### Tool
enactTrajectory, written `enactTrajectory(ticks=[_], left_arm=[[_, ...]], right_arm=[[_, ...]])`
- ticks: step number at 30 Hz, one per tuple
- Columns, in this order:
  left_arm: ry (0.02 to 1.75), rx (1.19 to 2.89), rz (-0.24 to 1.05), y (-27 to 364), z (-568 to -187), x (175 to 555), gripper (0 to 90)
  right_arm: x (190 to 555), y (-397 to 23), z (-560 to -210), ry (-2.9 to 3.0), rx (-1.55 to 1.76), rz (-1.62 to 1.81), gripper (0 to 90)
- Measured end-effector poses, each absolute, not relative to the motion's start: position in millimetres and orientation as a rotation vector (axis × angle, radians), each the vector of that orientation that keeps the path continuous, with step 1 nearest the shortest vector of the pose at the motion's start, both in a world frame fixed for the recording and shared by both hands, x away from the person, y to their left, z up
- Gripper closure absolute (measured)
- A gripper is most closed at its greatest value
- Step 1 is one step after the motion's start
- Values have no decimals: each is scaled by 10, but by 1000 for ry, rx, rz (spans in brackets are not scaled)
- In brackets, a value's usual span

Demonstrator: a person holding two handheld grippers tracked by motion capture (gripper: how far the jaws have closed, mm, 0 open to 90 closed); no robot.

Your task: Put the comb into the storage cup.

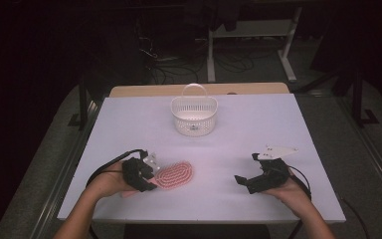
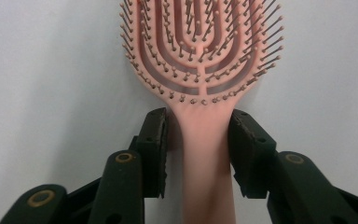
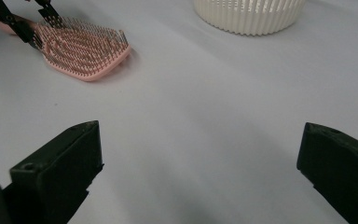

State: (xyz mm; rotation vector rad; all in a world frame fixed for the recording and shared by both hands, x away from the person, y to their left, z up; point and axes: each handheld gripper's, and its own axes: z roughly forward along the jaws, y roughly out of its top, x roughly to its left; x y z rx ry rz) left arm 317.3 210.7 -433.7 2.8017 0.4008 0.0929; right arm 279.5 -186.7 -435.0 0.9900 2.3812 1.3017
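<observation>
In the left gripper view, the pink paddle hairbrush is seen lying bristles-up on the white desk, its handle straddled by the left tool, whose narrowed jaws sit at its sides without clearly pressing. In the high view, the right tool is held wide apart over bare desk, and a white slatted basket is set farther back.

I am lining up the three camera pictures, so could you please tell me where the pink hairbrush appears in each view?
High view: the pink hairbrush lies at lower left of centre on the white table, beside the left gripper.
Left gripper view: it runs up the middle, bristles up, its handle between the two black jaws.
Right gripper view: it sits at upper left.
Shared landmark: the white basket, far centre of the table in the high view, top edge in the right gripper view.
</observation>
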Motion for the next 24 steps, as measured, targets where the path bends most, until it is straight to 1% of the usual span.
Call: enactTrajectory(ticks=[9,24], left_arm=[[422,2793,91,2112,-4340,3170,688],[453,2763,101,2142,-4345,3158,706]], right_arm=[[2789,-1867,-4346,2382,989,1302,0],[2789,-1865,-4355,2387,988,1297,0]])
